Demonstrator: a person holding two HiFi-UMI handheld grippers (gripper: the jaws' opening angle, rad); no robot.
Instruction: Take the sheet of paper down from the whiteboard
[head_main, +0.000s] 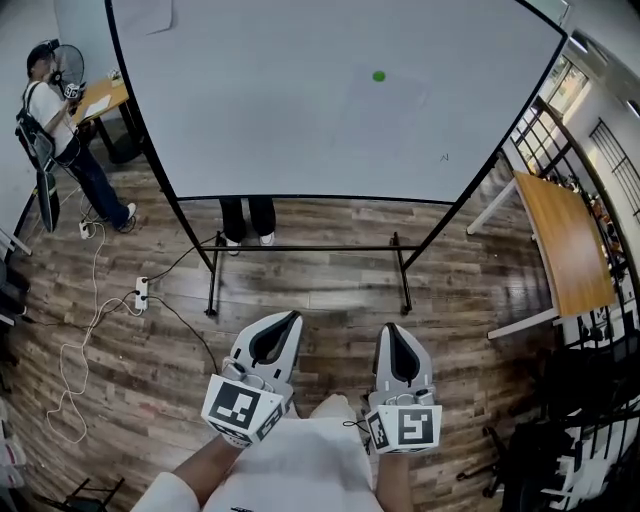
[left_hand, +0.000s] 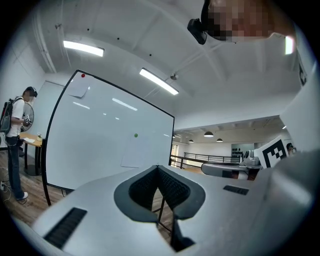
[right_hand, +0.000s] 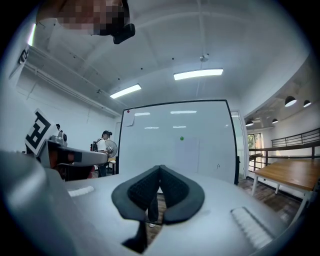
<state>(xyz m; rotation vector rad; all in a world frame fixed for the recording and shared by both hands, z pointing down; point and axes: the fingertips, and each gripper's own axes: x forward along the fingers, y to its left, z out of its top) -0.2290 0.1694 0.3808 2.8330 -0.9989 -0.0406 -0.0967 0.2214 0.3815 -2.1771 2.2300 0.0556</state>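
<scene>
I hold both grippers well short of the large white black-framed whiteboard (head_main: 290, 130). The left gripper (head_main: 287, 322) and the right gripper (head_main: 392, 332) each have their jaws pressed together on nothing. The pale sheet of paper (head_main: 390, 105) hangs on the whiteboard's right half, under a round green magnet (head_main: 378, 76).

Open wood-plank floor (head_main: 330, 300) lies in front of the whiteboard's black stand (head_main: 310, 248). A pair of dark-trousered legs (head_main: 247, 215) stands just behind the whiteboard. Left of it are a person with a backpack (head_main: 55, 110) and a white cable with a power strip (head_main: 141, 293). Right of it is a long wooden table (head_main: 565, 245).

Only the gripper views show a red magnet (left_hand: 83, 76) on a second sheet (left_hand: 80, 90) at the whiteboard's upper left corner.
</scene>
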